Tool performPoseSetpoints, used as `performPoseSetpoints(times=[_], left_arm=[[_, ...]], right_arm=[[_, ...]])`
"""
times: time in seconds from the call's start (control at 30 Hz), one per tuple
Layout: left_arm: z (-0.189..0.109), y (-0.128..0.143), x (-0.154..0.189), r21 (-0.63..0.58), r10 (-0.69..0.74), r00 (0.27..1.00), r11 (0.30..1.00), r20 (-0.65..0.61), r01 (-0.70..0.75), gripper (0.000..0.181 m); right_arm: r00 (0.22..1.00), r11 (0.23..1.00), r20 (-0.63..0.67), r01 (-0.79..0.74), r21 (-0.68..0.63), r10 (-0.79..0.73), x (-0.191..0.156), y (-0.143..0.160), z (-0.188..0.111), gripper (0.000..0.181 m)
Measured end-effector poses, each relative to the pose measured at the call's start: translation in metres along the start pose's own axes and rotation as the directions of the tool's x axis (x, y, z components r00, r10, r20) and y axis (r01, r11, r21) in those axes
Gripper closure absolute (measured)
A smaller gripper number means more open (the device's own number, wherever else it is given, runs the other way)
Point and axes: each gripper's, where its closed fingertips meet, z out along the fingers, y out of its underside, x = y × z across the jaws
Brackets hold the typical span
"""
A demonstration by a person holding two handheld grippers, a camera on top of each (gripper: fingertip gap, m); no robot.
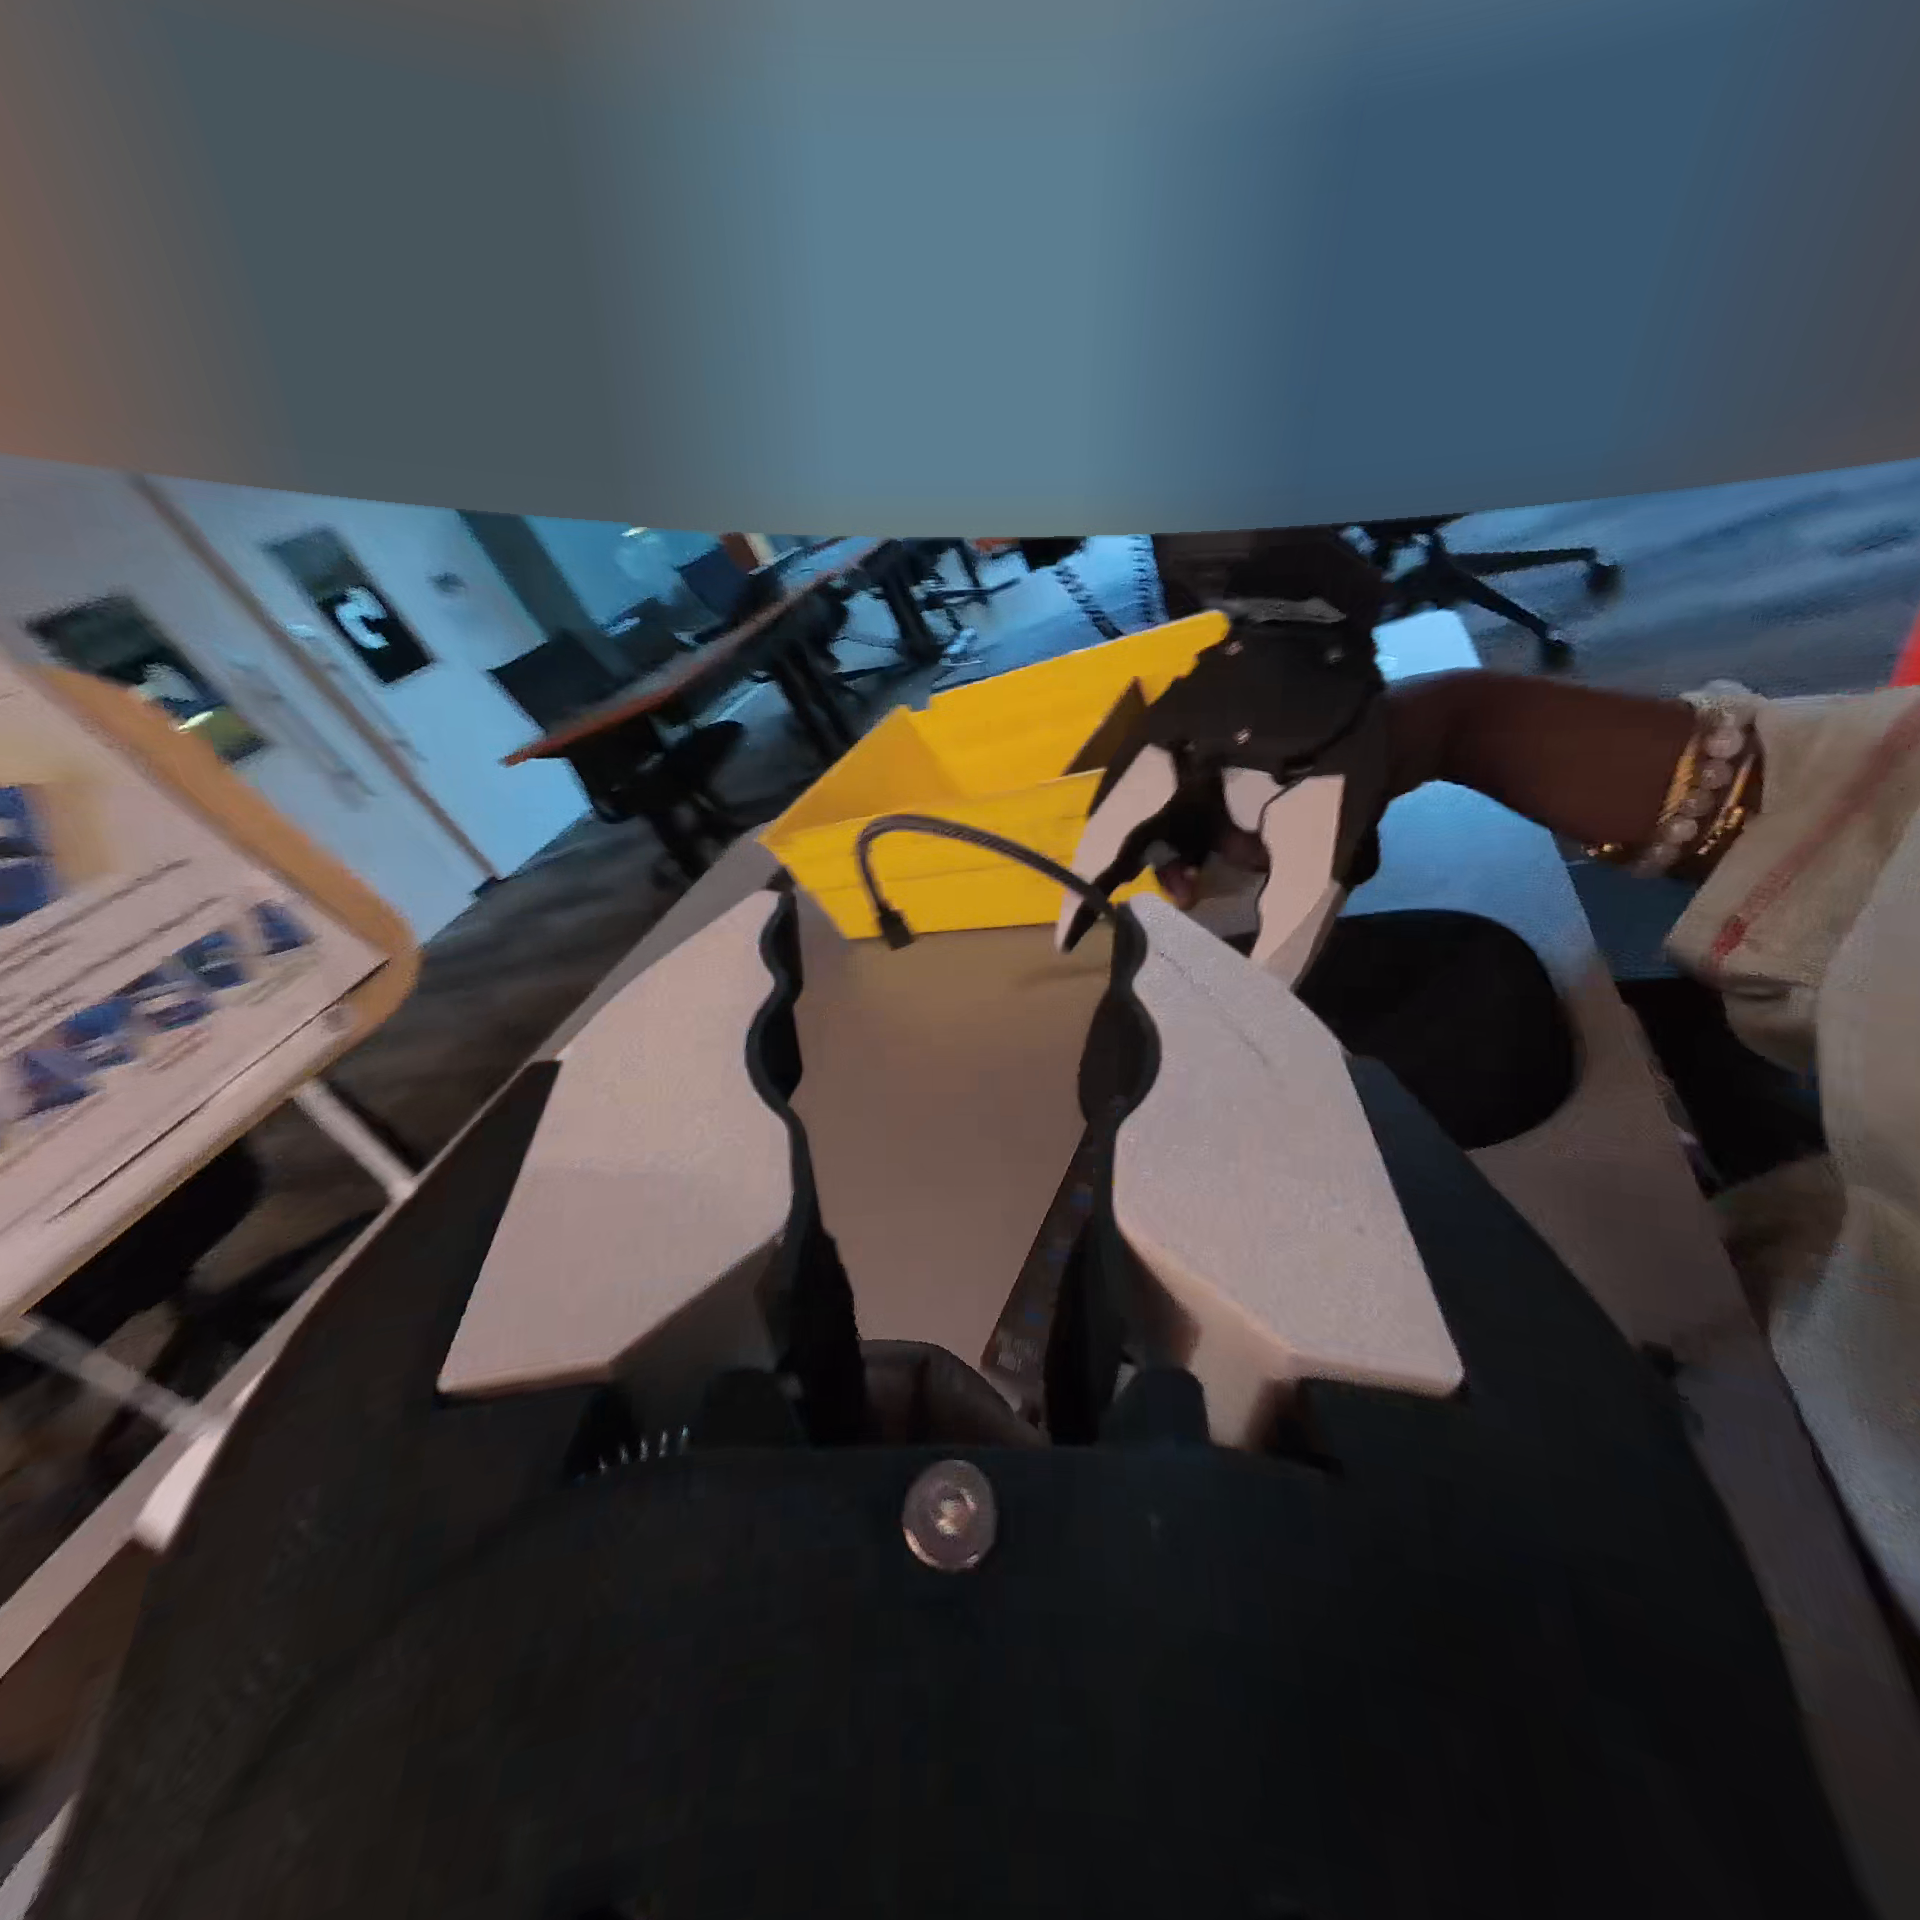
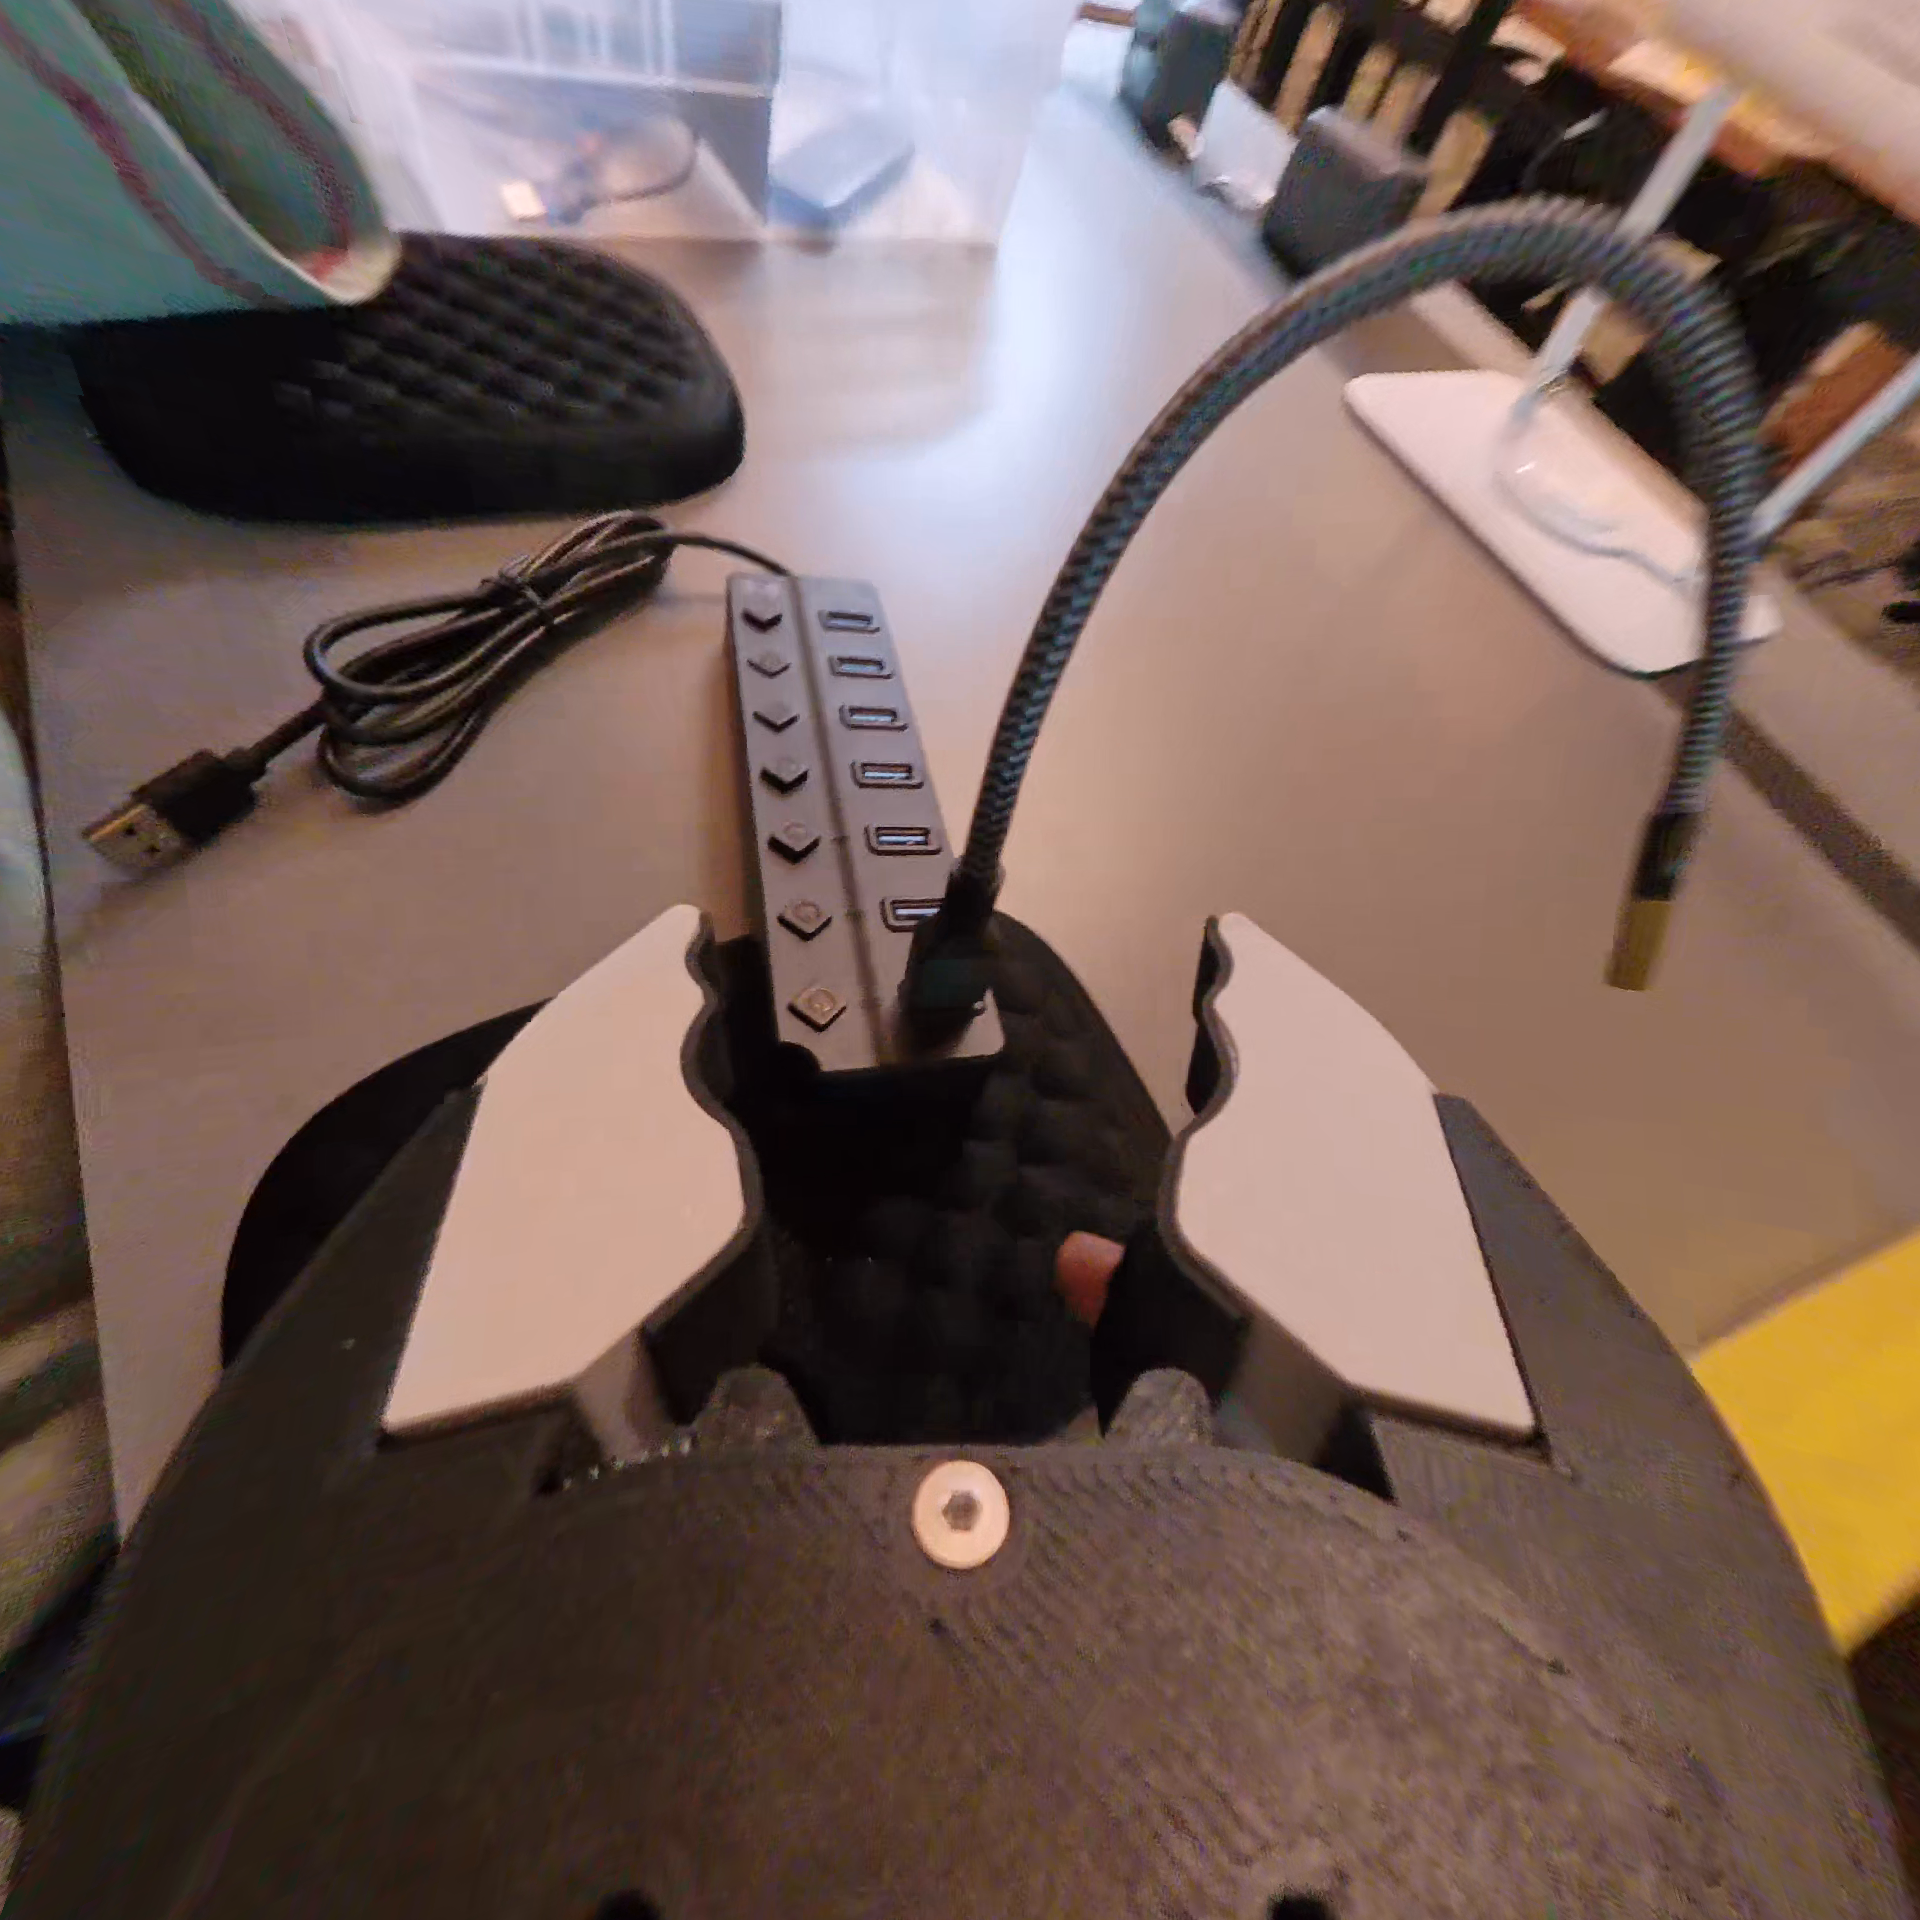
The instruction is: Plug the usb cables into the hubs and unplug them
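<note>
The upper part of the left wrist view is lying under a blurred patch, and the rest of that view is smeared, so the room behind is hard to read. The right claw (image 2: 956, 971) is standing spread, its two fingers wide apart and gripping nothing. Between them the near end of one black usb hub (image 2: 844, 821) is lying on the grey worktop (image 2: 1299, 790), resting partly on a black dimpled pad (image 2: 1039, 1122) whose lower part is disappearing behind the claw. Seven ports and seven buttons are showing along the hub. One braided cable (image 2: 1195, 405) is sitting with its black plug in the port nearest the camera, arching up and over to the right, its free gold-tipped connector (image 2: 1642, 925) hanging in the air. A second, thin black cable (image 2: 468, 655) is lying bundled to the left of the hub, running from the hub's far end, its plug loose on the worktop. A second dimpled pad (image 2: 416, 384) is sitting farther back, partly covered by a sleeve.

The left claw (image 1: 951, 925) is also spread and empty. Beyond it the braided cable (image 1: 966, 842) is looping in front of one yellow bin (image 1: 997, 748), and the right claw (image 1: 1195, 873) is showing farther off, held by a hand (image 1: 1507, 758) whose fingers are hidden behind it
</note>
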Motion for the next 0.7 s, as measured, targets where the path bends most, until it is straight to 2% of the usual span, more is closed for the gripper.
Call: performPoseSetpoints(times=[0.07, 0.13, 0.23, 0.3, 0.37, 0.47, 0.7], left_arm=[[-0.039, -0.001, -0.015, -0.034, 0.002, 0.995, 0.999, 0.100, 0.001, 0.124], [-0.084, 0.000, -0.039, -0.084, 0.027, 0.968, 0.996, 0.251, -0.006, 0.125], [-0.154, 0.016, -0.064, -0.208, 0.013, 0.912, 0.975, 0.410, 0.080, 0.129], [-0.201, 0.037, -0.080, -0.326, 0.045, 0.846, 0.933, 0.532, 0.155, 0.132], [-0.238, 0.062, -0.085, -0.439, 0.038, 0.801, 0.851, 0.598, 0.287, 0.133], [-0.270, 0.100, -0.085, -0.547, 0.020, 0.772, 0.718, 0.636, 0.431, 0.135], [-0.293, 0.164, -0.092, -0.669, 0.022, 0.749, 0.468, 0.662, 0.577, 0.138]], right_arm=[[0.998, 0.999, -0.068, 0.006, 0.034, -0.004, 0.005, -0.009, -0.014, 0.091], [0.991, 0.994, -0.131, 0.045, 0.102, -0.032, 0.007, -0.025, -0.028, 0.090], [0.977, 0.972, -0.195, 0.120, 0.202, -0.080, 0.006, -0.054, -0.048, 0.098], [0.972, 0.956, -0.206, 0.161, 0.246, -0.111, 0.001, -0.068, -0.056, 0.104], [0.967, 0.944, -0.215, 0.194, 0.268, -0.138, -0.004, -0.079, -0.061, 0.108], [0.960, 0.930, -0.225, 0.231, 0.285, -0.169, -0.009, -0.088, -0.064, 0.114], [0.954, 0.940, -0.225, 0.250, 0.231, -0.198, -0.011, -0.087, -0.058, 0.116]])
